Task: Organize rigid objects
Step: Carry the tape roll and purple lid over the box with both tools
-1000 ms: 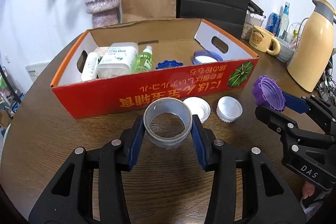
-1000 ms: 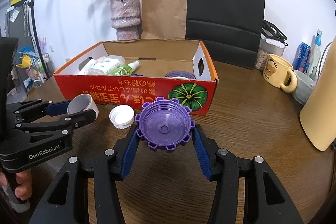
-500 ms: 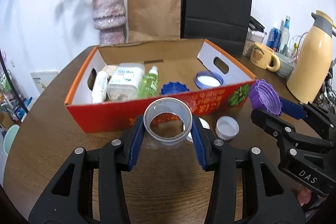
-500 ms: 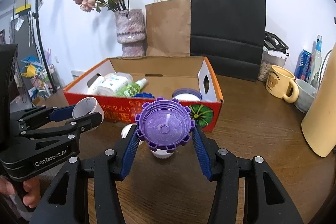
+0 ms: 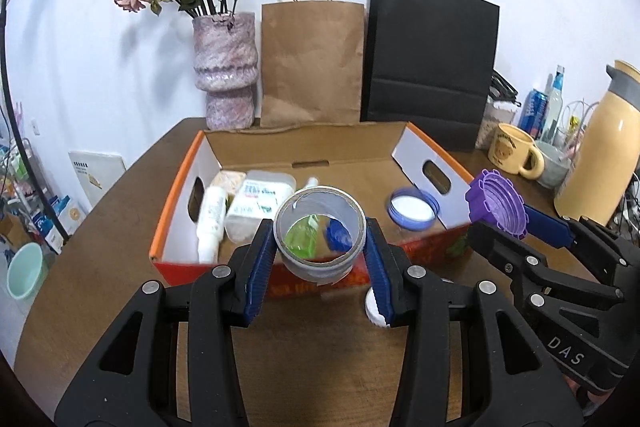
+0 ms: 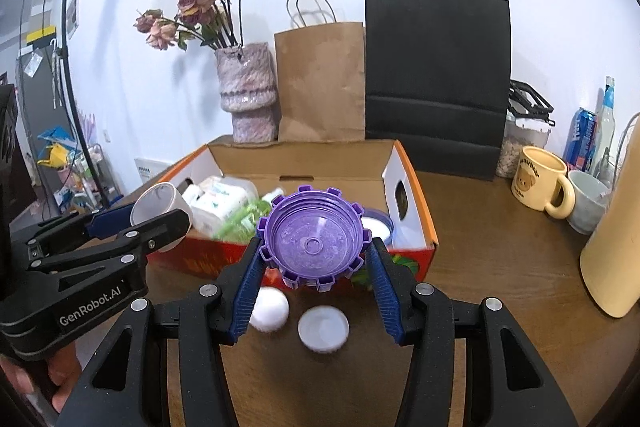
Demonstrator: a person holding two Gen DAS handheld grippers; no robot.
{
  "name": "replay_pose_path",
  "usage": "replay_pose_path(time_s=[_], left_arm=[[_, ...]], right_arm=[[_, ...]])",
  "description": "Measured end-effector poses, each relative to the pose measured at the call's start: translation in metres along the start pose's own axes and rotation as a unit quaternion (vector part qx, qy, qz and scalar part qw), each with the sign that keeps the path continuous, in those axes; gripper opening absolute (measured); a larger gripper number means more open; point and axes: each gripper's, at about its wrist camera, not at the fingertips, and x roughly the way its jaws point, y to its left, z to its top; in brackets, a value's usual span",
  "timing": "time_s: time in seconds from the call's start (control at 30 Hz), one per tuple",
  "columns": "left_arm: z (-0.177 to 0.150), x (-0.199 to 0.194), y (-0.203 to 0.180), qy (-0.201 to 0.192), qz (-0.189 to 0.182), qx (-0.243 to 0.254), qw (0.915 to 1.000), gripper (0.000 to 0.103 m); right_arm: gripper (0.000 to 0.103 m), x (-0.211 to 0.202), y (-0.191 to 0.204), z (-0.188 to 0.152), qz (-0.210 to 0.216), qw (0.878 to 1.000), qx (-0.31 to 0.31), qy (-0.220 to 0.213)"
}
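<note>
Now lifted above the desk: left gripper, jaws pinching a grey tape roll; right gripper, jaws pinching a purple notched lid. Straight ahead and just below both, an open cardboard box holding bottles. Left load nearer over the box. Two white caps waiting on the desk.

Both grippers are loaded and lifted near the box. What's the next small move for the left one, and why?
Probably ease the left gripper forward over the cardboard box and lower before opening. It is shut on the grey ring, which hangs about at the box's near wall. The bottles fill the left end, so aim for the bare floor mid-box. The right gripper holds the purple lid alongside.
</note>
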Motion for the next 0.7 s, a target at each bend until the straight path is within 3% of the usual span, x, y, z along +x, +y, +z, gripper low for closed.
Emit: replay_pose_path(time_s=[0.7], left_arm=[[0.038, 0.043, 0.014, -0.008, 0.007, -0.004, 0.9999, 0.040]], right_arm=[[0.056, 0.052, 0.003, 0.034, -0.030, 0.999, 0.016, 0.015]])
